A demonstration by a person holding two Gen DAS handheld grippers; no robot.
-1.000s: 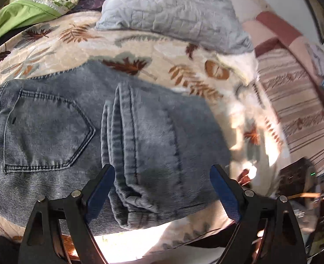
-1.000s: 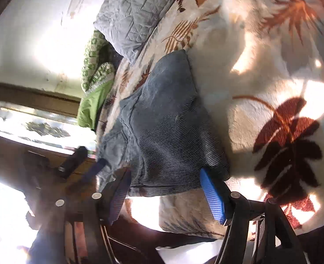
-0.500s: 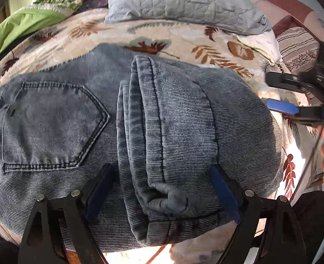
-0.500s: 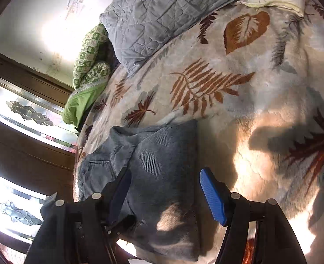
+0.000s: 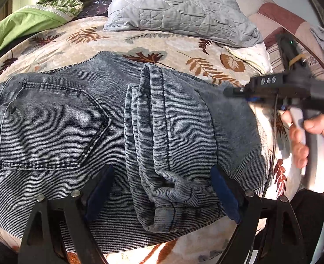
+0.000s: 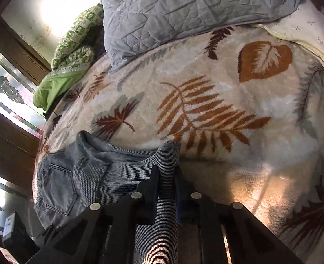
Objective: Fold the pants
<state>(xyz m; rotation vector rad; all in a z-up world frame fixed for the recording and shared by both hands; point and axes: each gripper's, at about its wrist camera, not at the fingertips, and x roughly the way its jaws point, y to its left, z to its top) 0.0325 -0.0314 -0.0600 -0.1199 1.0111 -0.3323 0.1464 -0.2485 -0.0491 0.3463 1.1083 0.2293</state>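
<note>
Both grippers are working the folded grey-blue denim pants [image 5: 162, 132]: your right gripper [image 6: 166, 189] is pinching their edge, your left gripper [image 5: 162, 195] is hovering wide apart.

Black fingers [image 5: 225, 194], blue pads, silver screws; bare hand [image 5: 309, 140].

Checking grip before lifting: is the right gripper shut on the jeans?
Shut: the right gripper pinches the jeans at their folded edge, fabric between its fingers.
</note>
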